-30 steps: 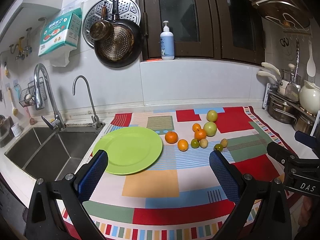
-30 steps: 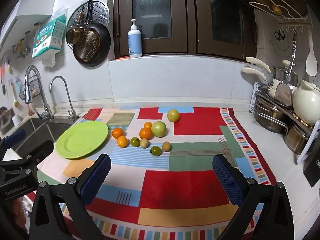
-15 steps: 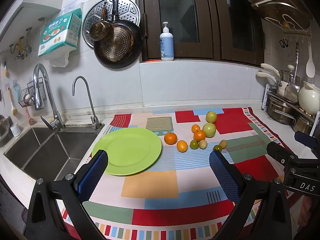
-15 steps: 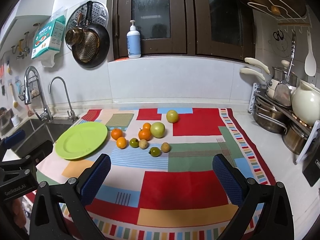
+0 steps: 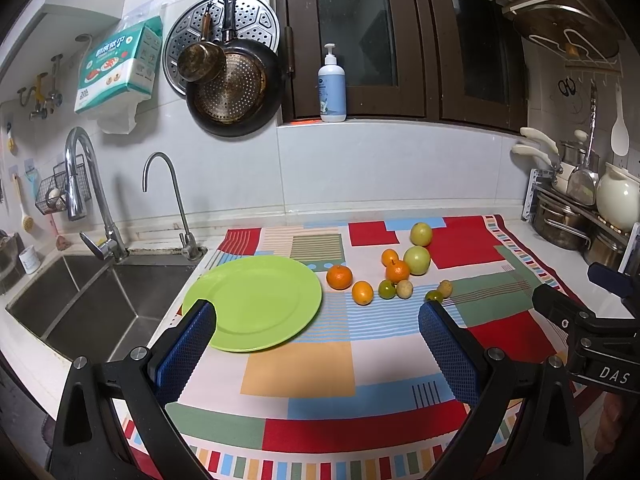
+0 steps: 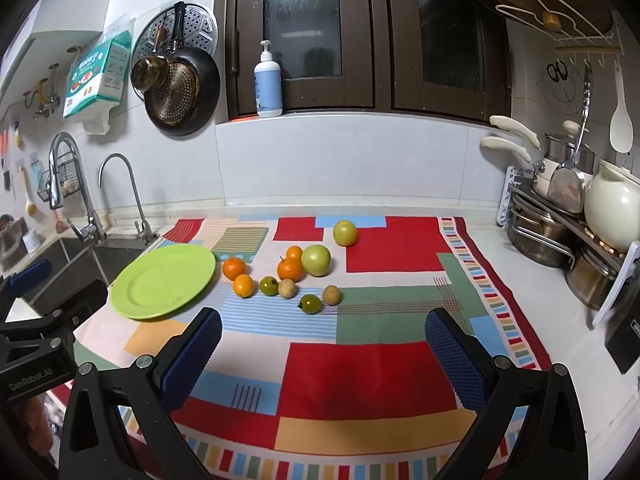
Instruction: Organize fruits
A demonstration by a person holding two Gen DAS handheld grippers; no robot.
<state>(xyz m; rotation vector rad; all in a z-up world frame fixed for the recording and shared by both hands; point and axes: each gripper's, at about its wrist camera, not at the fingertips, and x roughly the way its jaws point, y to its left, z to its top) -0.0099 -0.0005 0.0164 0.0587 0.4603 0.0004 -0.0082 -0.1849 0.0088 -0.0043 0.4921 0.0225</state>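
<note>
A bare green plate [image 5: 256, 304] [image 6: 164, 280] lies on the left of a patchwork cloth [image 5: 304, 376]. Right of it sit several small fruits: oranges [image 5: 339, 277] [image 6: 290, 269], two pale green apples [image 5: 417, 260] [image 6: 345, 232], small green [image 6: 310, 303] and tan ones [image 6: 331, 294]. My left gripper [image 5: 316, 352] is open and empty, held above the cloth's near edge, short of the plate. My right gripper [image 6: 322, 354] is open and empty, nearer than the fruits. Each gripper shows at the edge of the other's view.
A steel sink [image 5: 80, 300] with two taps [image 5: 88, 184] lies left of the cloth. Pots, a white kettle [image 6: 612, 208] and a dish rack stand at the right. A pan [image 5: 234, 92] hangs on the wall; a soap bottle [image 5: 331, 88] stands on the sill.
Both views have shifted only slightly; the fruits and plate lie where they were. Both grippers stay open and empty.
</note>
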